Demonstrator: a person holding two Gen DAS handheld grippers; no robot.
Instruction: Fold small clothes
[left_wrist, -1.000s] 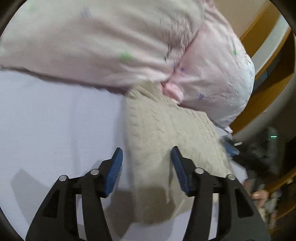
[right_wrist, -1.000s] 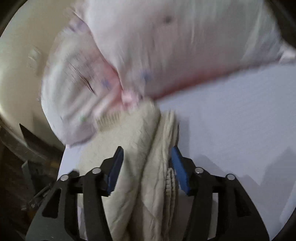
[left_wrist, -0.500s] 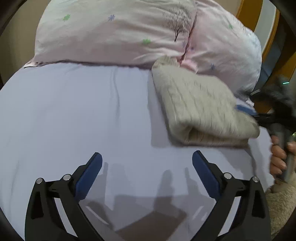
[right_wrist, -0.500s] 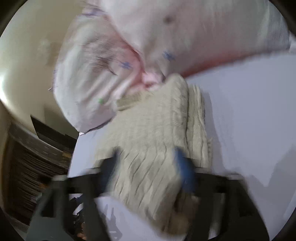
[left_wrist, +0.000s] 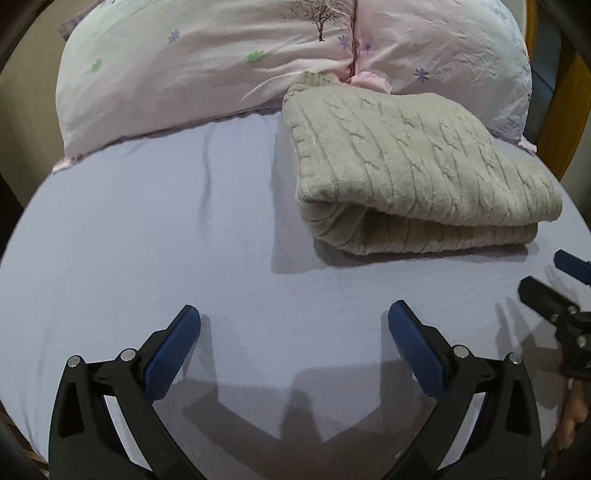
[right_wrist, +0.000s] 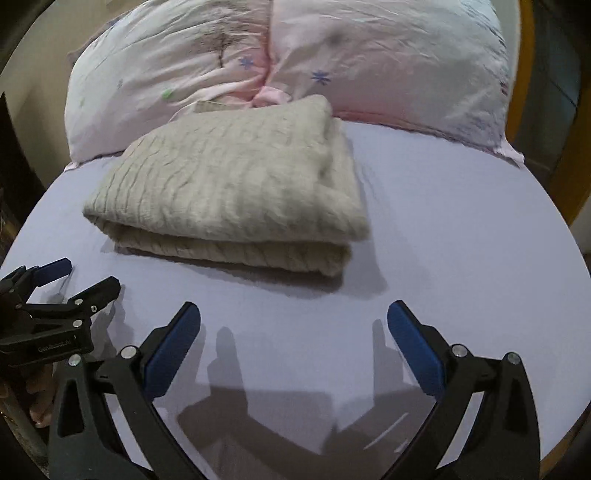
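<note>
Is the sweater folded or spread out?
Folded: the sweater lies as a compact stack on the sheet, doubled layers showing at its near edge.

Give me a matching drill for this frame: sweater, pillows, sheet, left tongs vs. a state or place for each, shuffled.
Column 1:
1. sweater
2. pillows
3. sheet
4. left tongs

Column 2:
A. open, holding nothing
B. lavender, spread flat under everything
C. folded in layers, beige cable knit
D. pink with flower print, behind the knitwear

Pairs: 1-C, 2-D, 3-B, 4-A
</note>
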